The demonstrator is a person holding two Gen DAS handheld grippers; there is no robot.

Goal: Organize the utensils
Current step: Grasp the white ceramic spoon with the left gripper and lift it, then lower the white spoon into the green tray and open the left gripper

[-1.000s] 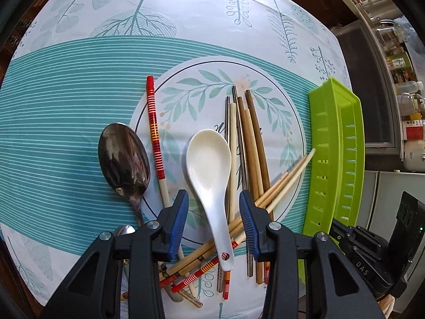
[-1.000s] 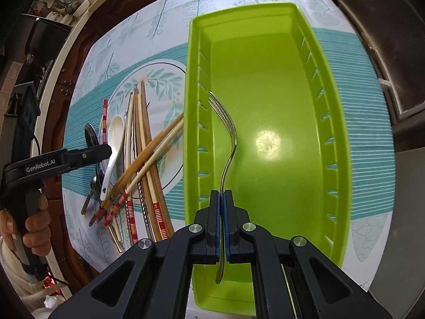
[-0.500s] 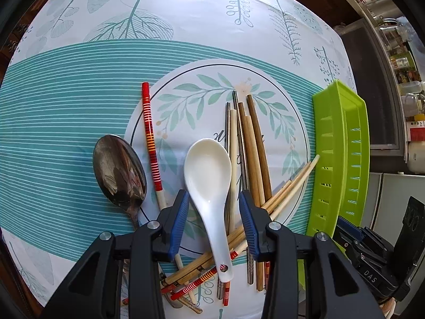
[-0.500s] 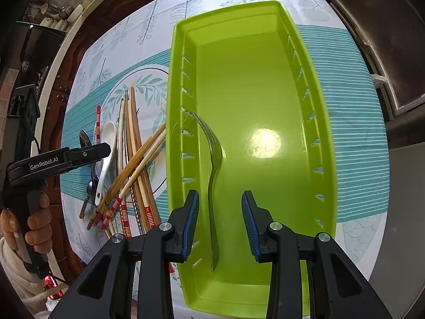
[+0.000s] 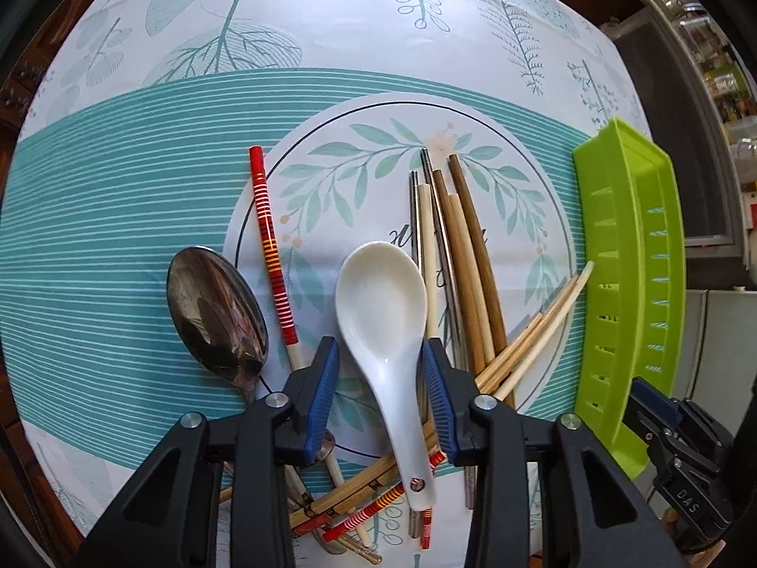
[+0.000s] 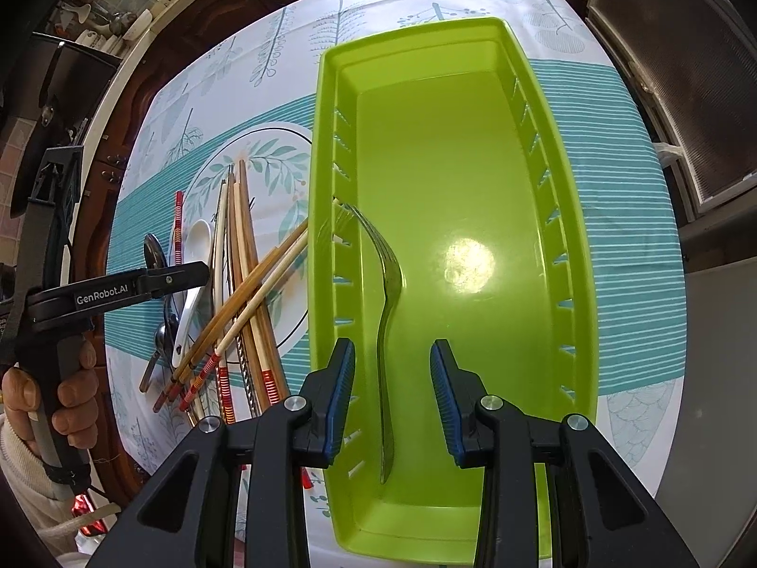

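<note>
A white ceramic spoon [image 5: 381,303] lies on the pile of utensils, its handle running between the fingers of my left gripper [image 5: 381,355]. The jaws are closing around it, with a gap still on the left side. A metal spoon [image 5: 215,312] and a red striped chopstick [image 5: 269,246] lie to the left; brown chopsticks [image 5: 468,260] lie to the right. My right gripper [image 6: 392,355] hangs open over the green tray [image 6: 558,151]. A metal fork [image 6: 388,284] lies loose on the tray floor, its tines against the left wall.
The utensil pile [image 6: 236,284] lies on a leaf-patterned tablecloth [image 5: 142,165] just left of the tray. A hand [image 6: 71,393] holds the left gripper's handle at the table's left edge. Dark cabinets and an appliance door [image 6: 686,71] border the table.
The right gripper let go of the fork, which now lies in the tray. The left gripper came down closer over the white spoon and its jaws narrowed a little.
</note>
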